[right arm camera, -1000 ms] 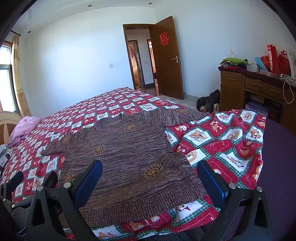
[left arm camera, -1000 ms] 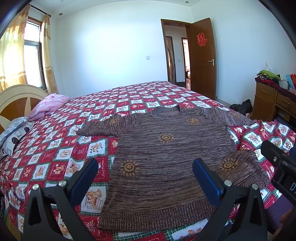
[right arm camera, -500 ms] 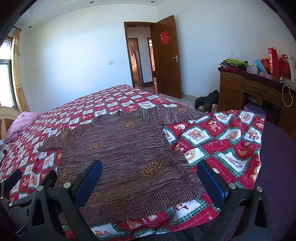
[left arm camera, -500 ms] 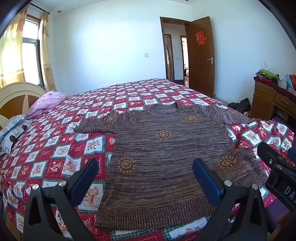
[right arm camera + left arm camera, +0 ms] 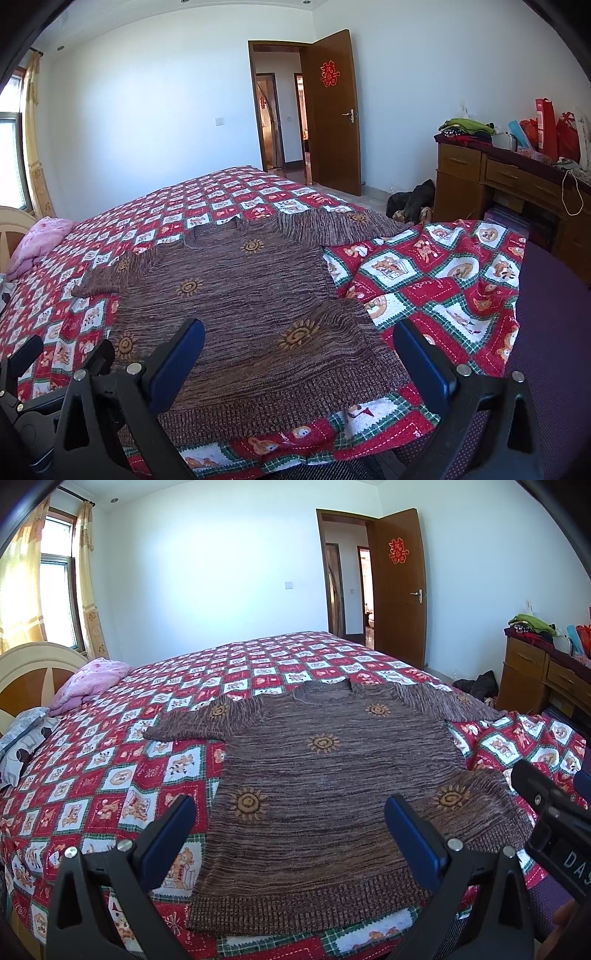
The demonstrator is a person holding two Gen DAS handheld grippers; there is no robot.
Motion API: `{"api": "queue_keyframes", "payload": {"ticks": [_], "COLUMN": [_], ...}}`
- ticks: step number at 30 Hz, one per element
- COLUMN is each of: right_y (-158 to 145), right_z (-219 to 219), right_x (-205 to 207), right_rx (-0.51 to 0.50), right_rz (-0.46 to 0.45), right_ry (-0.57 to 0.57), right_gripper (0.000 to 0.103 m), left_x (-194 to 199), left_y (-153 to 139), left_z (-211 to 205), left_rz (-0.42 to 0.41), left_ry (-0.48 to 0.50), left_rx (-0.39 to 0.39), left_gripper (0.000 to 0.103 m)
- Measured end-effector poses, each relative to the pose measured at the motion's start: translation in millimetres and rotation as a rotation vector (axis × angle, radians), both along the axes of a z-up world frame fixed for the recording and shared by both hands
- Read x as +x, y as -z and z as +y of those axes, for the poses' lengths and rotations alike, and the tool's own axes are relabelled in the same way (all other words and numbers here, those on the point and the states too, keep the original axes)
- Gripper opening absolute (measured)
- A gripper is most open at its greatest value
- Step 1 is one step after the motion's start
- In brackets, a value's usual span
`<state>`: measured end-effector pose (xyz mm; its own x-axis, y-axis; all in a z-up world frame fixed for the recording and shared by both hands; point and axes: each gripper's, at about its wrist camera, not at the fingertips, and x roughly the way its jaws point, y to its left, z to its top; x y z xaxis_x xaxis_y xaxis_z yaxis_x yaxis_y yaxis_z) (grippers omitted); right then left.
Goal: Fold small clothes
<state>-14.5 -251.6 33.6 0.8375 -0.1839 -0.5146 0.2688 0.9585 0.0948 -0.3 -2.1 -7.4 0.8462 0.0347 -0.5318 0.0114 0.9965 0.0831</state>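
Note:
A brown knit sweater (image 5: 325, 782) with orange sun motifs lies flat, front up, on the bed, sleeves spread, hem toward me. It also shows in the right wrist view (image 5: 236, 310). My left gripper (image 5: 290, 834) is open and empty, hovering above the hem's left half. My right gripper (image 5: 299, 358) is open and empty, hovering above the hem's right corner. The right gripper's body shows at the right edge of the left wrist view (image 5: 554, 812).
The bed has a red, white and green checked quilt (image 5: 122, 775). A pink pillow (image 5: 92, 683) lies by the headboard at left. A wooden dresser (image 5: 498, 184) with clutter stands at right. An open door (image 5: 332, 110) is behind.
Both grippers have risen and pulled back slightly from the sweater, so the sweater sits lower and farther in both views. Both stay open.

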Motion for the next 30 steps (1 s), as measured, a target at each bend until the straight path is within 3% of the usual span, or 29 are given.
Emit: {"api": "queue_keyframes", "payload": {"ticks": [30], "right_y": [1.2], "right_z": [-0.5], "right_x": [1.4], "right_rx": [0.005], "right_rz": [0.004], "right_ry": [0.006], "right_gripper": [0.102], "left_x": [0.9], "left_y": [1.5], "left_z": [0.4], "left_rz": [0.006], "left_ry": [-0.012], "left_rx": [0.026], "left_gripper": [0.103]}}
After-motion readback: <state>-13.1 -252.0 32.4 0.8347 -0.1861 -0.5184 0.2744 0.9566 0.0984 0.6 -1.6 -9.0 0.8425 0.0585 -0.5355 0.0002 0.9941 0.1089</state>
